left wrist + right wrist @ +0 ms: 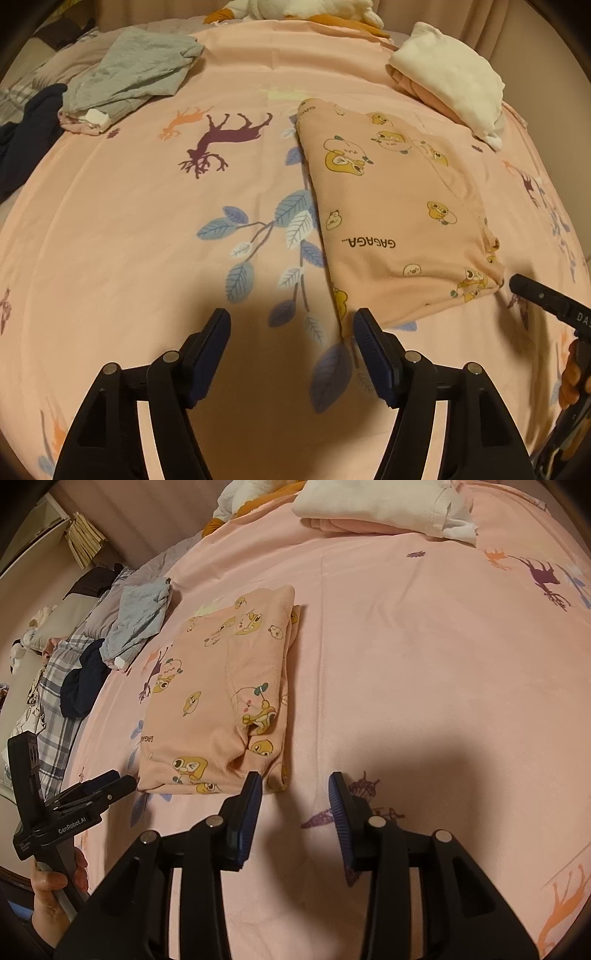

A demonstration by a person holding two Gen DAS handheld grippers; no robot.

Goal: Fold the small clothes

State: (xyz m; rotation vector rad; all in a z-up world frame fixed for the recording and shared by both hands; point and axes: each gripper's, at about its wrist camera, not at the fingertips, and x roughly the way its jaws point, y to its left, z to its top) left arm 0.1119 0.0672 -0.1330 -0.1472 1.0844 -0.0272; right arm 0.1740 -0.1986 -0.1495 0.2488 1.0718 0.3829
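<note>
While both claws hang over the bed, nothing sits between their fingers. The left claw [291,325] has its two fingers wide apart. Its right finger [369,343] is just beside the near corner of the folded pink pajama top [399,221], and I cannot tell if it touches. The right claw [295,797] has its fingers apart too, but not as wide. Its left finger [249,805] is right at the near edge of the same top, at its right corner.

The pink top lies flat on the pink bedsheet [147,240], folded into a neat block. It has yellow ducks on it and the word GAGAGA. The sheet has blue leaves and a dark purple deer [225,142] printed on it.

Farther back on the left lies a rumpled gray garment [133,70], with a dark navy cloth [26,136] next to it. Farther back on the right sits a folded pile with a white cloth [450,74] on top. A hand [51,890] holds the handle of the left claw.
</note>
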